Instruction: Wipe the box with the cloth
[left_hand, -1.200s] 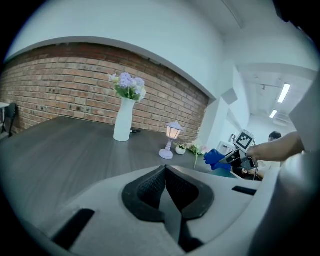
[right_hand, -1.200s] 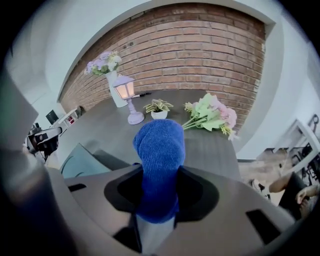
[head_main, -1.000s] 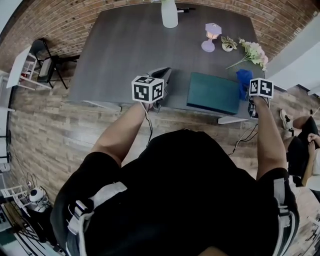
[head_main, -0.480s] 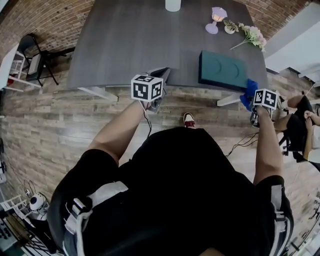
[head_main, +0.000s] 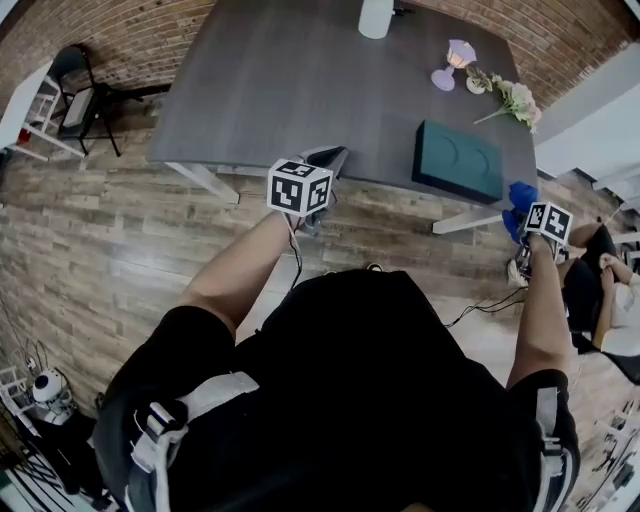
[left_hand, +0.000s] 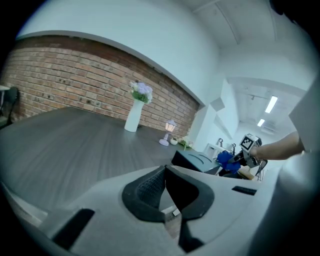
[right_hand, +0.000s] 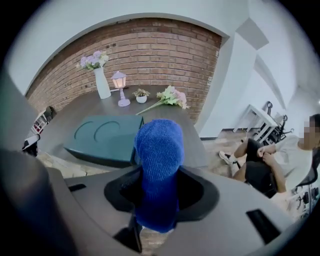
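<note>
A dark teal box (head_main: 460, 160) lies flat near the front right corner of the grey table (head_main: 290, 80). It also appears in the left gripper view (left_hand: 194, 161) and the right gripper view (right_hand: 102, 136). My right gripper (head_main: 519, 208) hangs off the table's corner, just right of the box, shut on a blue cloth (head_main: 518, 196). The cloth (right_hand: 159, 165) bulges up between its jaws and hides them. My left gripper (head_main: 326, 160) hovers at the table's front edge, left of the box, its jaws (left_hand: 164, 172) shut on nothing.
At the table's far side stand a white vase (head_main: 376, 16), a small lilac lamp (head_main: 452, 62), a little pot (head_main: 478, 82) and loose flowers (head_main: 512, 96). A black chair (head_main: 76, 92) is at the left. A person (right_hand: 270, 160) sits on the floor to the right.
The view has pulled back from the table. My right gripper with the cloth has moved from beside the box to beyond the table's corner. The left gripper stays at the front edge.
</note>
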